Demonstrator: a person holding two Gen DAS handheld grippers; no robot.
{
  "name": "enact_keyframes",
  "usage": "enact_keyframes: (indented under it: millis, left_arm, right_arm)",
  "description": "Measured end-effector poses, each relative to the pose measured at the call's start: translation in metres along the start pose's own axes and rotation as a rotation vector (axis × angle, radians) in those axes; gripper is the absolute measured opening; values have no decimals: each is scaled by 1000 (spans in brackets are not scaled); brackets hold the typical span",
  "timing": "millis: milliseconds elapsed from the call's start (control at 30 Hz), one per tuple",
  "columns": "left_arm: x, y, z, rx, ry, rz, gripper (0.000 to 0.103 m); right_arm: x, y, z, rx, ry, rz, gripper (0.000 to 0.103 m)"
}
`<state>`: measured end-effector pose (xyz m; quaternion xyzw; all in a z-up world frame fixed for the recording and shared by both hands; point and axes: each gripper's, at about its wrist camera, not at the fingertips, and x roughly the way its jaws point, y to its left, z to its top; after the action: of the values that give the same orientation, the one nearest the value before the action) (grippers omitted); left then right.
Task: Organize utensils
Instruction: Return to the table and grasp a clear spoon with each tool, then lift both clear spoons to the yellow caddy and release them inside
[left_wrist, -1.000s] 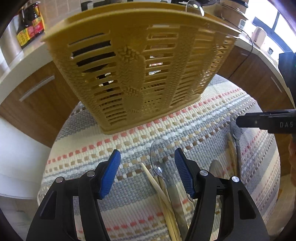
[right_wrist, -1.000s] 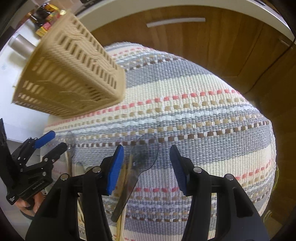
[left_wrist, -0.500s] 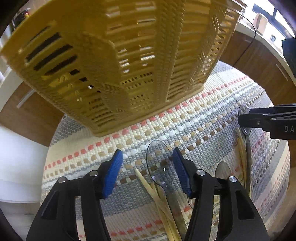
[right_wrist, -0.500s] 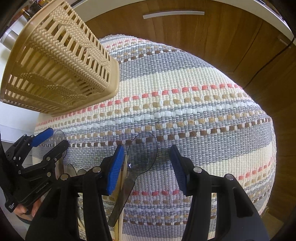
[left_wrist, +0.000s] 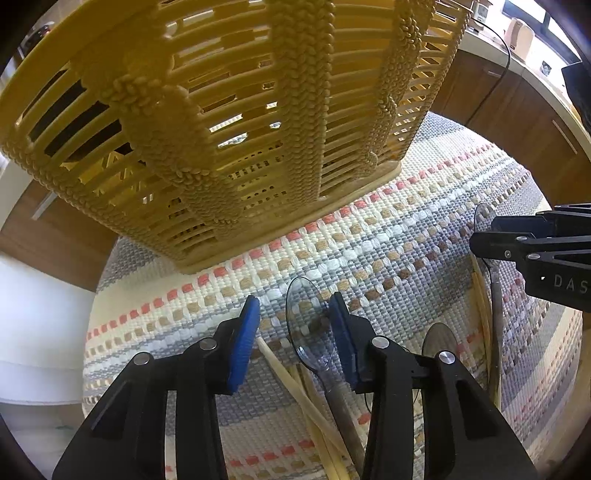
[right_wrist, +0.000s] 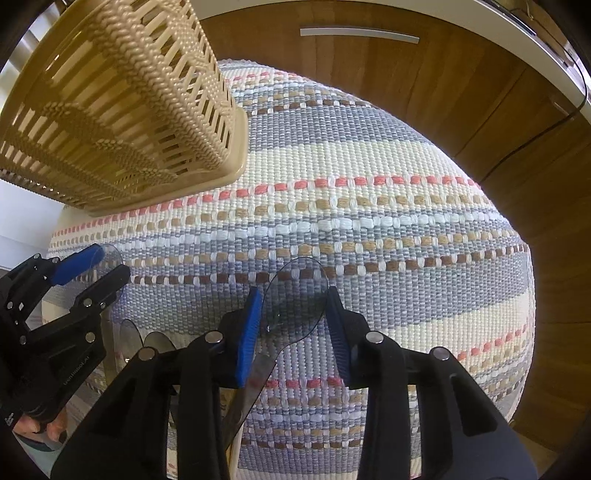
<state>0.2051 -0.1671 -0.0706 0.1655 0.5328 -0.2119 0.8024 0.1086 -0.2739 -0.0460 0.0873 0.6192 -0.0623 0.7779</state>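
Note:
A tan slotted utensil basket (left_wrist: 236, 122) stands on the striped woven mat (left_wrist: 406, 251); it also shows at the upper left of the right wrist view (right_wrist: 122, 110). My left gripper (left_wrist: 293, 332) is open low over the mat, its jaws either side of a clear plastic spoon (left_wrist: 306, 332) that lies beside wooden chopsticks (left_wrist: 295, 387). My right gripper (right_wrist: 293, 325) is open, its jaws either side of another clear plastic spoon (right_wrist: 295, 299). Each gripper shows in the other's view: the right one (left_wrist: 532, 247) and the left one (right_wrist: 74, 280).
More clear spoons (right_wrist: 147, 336) and chopsticks (left_wrist: 480, 302) lie on the mat between the grippers. Wooden cabinet doors (right_wrist: 443, 92) stand behind the mat. A white counter with a cable (left_wrist: 495, 44) runs at the far right.
Both grippers have come down and forward toward the mat. The basket looms larger in the left wrist view. Each spoon bowl now sits between its gripper's jaws.

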Motion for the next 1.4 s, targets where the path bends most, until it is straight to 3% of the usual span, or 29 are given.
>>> enact_keyframes:
  millis: [100,267,500,600,700,833,1033,1400]
  left_arm:
    - [-5,7,-3,0,2,-3,38]
    - [-17,26,-7,-20,-17,-35,53]
    - [-6,18,-2,-1,35,-31,55]
    - [-9,10,0,6,23,-27,46]
    - [-13,4,0,16,12,-20,31]
    - [-19,-1,-4,27,-18,-8,30]
    - [-60,-1,-23,26,-166,-74,29]
    - [-170,4,-52,8,-547,-161,29]
  right_arm:
    - [-2,6,-3,-8,-10,5,32]
    - [-1,-3,-2,-4,-9,31,32]
    - [-4,-8,3,-6,5,42,32]
    - [-3,-2,2,-33,2,16,33]
    - [-1,2,1,-45,-5,16,32]
    - [-3,2,-3,-62,-19,37,31]
    - [-31,-3,-18,-114,-105,92,31]
    - [-134,-5,-48,-219,-422,228,30]
